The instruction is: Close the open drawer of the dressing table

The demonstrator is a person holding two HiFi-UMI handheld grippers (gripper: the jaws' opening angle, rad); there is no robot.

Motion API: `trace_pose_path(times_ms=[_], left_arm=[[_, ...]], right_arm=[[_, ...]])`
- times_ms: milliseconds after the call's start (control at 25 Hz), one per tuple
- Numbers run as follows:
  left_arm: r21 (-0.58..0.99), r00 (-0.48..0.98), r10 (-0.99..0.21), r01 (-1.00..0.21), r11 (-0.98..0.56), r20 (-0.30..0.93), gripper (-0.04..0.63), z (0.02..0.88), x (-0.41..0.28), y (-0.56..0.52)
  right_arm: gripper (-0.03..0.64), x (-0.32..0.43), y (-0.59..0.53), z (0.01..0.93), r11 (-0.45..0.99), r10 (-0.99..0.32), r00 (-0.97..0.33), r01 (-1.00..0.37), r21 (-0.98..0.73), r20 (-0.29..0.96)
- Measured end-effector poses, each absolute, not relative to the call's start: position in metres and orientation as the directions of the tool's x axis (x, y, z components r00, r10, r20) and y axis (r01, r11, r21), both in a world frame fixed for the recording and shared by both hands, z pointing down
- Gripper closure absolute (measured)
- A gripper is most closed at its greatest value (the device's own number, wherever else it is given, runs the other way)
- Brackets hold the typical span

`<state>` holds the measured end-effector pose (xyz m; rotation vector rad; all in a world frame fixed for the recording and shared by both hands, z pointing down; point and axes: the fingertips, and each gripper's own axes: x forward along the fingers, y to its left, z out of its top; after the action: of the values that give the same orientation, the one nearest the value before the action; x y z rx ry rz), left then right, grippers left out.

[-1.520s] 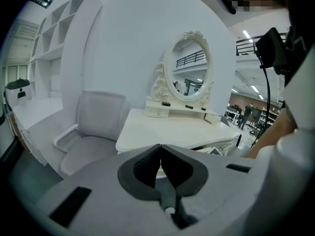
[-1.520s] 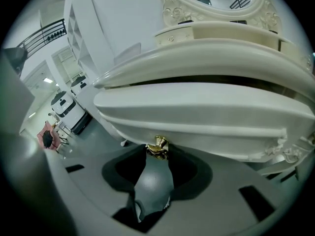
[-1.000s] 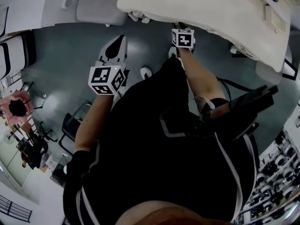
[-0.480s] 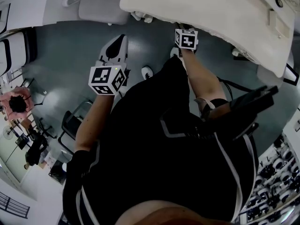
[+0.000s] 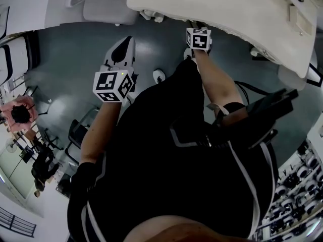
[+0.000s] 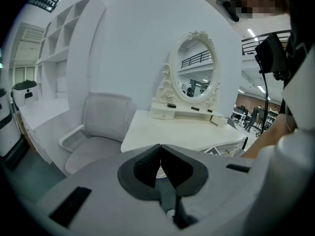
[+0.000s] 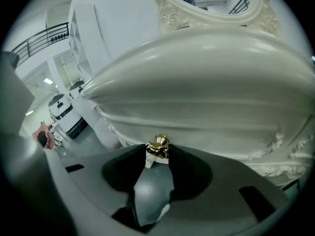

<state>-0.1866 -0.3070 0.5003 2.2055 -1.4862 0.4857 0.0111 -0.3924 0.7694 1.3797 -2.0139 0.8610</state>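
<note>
The white dressing table (image 5: 237,9) fills the top of the head view, and it stands with its oval mirror (image 6: 195,73) in the left gripper view. In the right gripper view a gold drawer knob (image 7: 158,145) sits on the curved white drawer front (image 7: 211,92). My right gripper (image 7: 157,154) is shut on that knob, one pad on each side. In the head view its marker cube (image 5: 198,38) is at the table's front edge and its jaws are hidden under the edge. My left gripper (image 5: 121,52) hangs over the floor, shut on nothing and apart from the table.
A grey-white armchair (image 6: 101,127) stands left of the table, also seen in the head view as the chair (image 5: 108,6). My own body in black fills the lower head view. White shelving (image 6: 54,48) lines the left wall. Grey floor (image 5: 65,59) lies around my left gripper.
</note>
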Motion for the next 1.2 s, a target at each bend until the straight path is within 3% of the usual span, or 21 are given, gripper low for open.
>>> trace_pose_path(times_ms=[120, 520, 760, 1200], left_arm=[[0.176, 0.391, -0.781, -0.920, -0.351, 0.487, 0.591, 0.493, -0.183, -0.303], [0.208, 0.525, -0.769, -0.851, -0.482, 0.366, 0.591, 0.458, -0.173, -0.288], [0.266, 0.614, -0.720, -0.789, -0.554, 0.324, 0.591, 0.446, -0.165, -0.276], [0.309, 0.777, -0.615, -0.622, -0.719, 0.132, 0.591, 0.375, -0.150, -0.269]], right_arm=[[0.430, 0.011, -0.387, 0.753, 0.330, -0.584, -0.323, -0.933, -0.146, 0.745], [0.451, 0.016, -0.326, 0.672, 0.370, -0.608, -0.326, -0.923, -0.106, 0.724], [0.471, 0.030, -0.316, 0.606, 0.384, -0.690, -0.315, -0.922, -0.038, 0.652], [0.503, 0.059, -0.308, 0.446, 0.315, -0.838, -0.337, -0.941, -0.125, 0.428]])
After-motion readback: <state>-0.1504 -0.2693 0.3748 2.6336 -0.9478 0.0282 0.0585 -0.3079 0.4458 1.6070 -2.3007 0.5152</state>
